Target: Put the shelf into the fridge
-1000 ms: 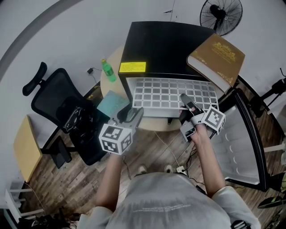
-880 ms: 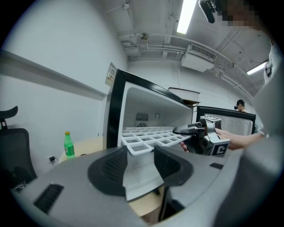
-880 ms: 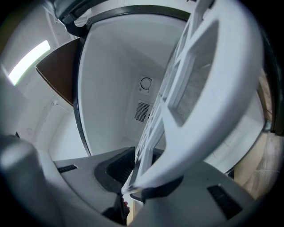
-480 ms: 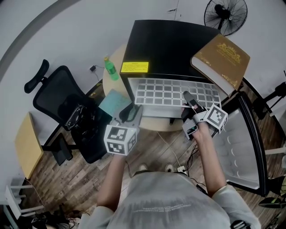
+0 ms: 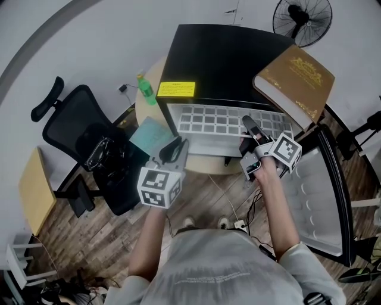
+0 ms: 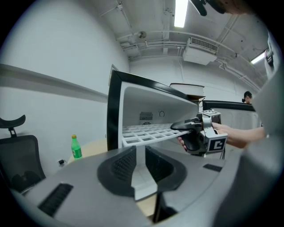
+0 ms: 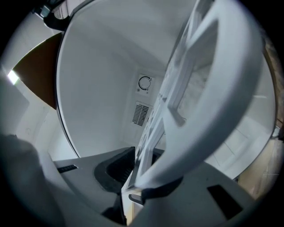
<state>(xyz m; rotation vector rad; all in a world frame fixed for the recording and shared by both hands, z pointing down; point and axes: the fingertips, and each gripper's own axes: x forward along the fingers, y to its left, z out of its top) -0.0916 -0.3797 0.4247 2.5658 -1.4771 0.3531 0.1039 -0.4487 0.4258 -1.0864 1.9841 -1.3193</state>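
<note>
A white grid shelf (image 5: 220, 122) lies level, partly inside the small black fridge (image 5: 226, 59), its front edge sticking out. My right gripper (image 5: 250, 130) is shut on that front edge near the right end. In the right gripper view the shelf (image 7: 191, 88) runs from between the jaws (image 7: 137, 177) into the white fridge interior. My left gripper (image 5: 175, 150) hangs in front of the fridge's left side, apart from the shelf. Its jaws (image 6: 141, 162) are closing, nearly together, with nothing between them. In the left gripper view the shelf (image 6: 146, 132) and the right gripper (image 6: 177, 126) show ahead.
The fridge door (image 5: 324, 196) stands open to the right. A brown book (image 5: 294, 74) rests on the fridge top. A green bottle (image 5: 144, 89) stands on the round table (image 5: 156, 80) to the left. A black office chair (image 5: 83, 143) is further left, and a fan (image 5: 300, 18) stands behind.
The shelf has slid a little deeper into the fridge with the right gripper. The left gripper's jaws have closed on nothing.
</note>
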